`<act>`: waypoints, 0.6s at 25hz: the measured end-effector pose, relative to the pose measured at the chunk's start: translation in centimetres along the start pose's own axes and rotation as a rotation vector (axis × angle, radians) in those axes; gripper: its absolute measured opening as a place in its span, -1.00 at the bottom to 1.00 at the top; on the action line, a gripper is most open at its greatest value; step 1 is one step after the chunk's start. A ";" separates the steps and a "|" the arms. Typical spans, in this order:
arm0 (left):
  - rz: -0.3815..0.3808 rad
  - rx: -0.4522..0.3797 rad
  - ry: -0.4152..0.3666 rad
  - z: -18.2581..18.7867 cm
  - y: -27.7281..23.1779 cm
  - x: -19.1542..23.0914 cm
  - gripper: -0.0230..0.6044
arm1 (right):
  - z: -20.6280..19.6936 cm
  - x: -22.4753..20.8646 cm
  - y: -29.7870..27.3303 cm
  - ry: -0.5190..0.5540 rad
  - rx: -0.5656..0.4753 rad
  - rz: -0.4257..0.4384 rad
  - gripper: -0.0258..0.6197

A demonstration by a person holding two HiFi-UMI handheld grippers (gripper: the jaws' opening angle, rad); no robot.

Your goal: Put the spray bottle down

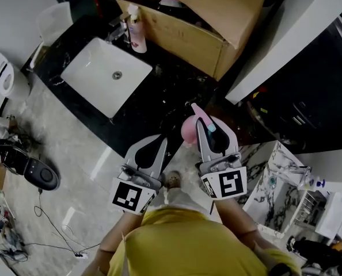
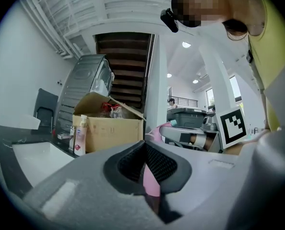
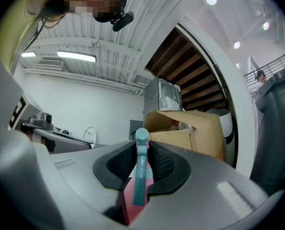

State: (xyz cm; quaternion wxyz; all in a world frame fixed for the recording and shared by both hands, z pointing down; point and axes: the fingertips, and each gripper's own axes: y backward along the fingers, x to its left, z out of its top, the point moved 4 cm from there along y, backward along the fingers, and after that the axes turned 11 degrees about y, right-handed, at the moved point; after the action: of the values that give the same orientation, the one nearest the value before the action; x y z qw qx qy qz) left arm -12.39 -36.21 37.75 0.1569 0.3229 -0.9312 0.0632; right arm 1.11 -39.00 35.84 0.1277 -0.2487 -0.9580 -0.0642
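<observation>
Right gripper point(image 1: 208, 123) has its jaws clamped on the pink spray bottle point(image 1: 188, 130), held in the air by the near edge of the black counter point(image 1: 165, 91), and the left gripper point(image 1: 161, 141) jaws are together, holding nothing.

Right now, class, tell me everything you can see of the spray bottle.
The spray bottle is pink plastic, with a rounded body, a pink spout and a teal trigger. The right claw is shut on its head, the trigger between the pads. It is held in the air by the edge of the dark counter; nothing else seems to touch it.
</observation>
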 end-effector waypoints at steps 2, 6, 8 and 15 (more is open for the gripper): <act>-0.015 0.010 0.000 -0.3 -1.1 0.4 -0.93 | -0.6 -0.6 -0.8 0.004 -0.001 -0.009 -0.72; -0.042 0.027 0.001 -0.8 -3.3 1.3 -0.93 | -1.8 -1.8 -2.7 0.011 -0.003 -0.023 -0.72; -0.052 0.034 0.000 -1.1 -4.3 1.8 -0.93 | -2.5 -2.6 -3.7 0.017 -0.003 -0.028 -0.72; -0.056 0.065 -0.008 -1.9 -7.7 3.8 -0.93 | -4.9 -5.0 -7.9 0.034 -0.019 -0.047 -0.72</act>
State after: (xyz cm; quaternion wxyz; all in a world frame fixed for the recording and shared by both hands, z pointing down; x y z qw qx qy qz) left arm -10.01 -44.02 40.93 0.1444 0.3541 -0.9198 0.0880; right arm 2.51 -49.10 38.66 0.1403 -0.2262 -0.9606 -0.0804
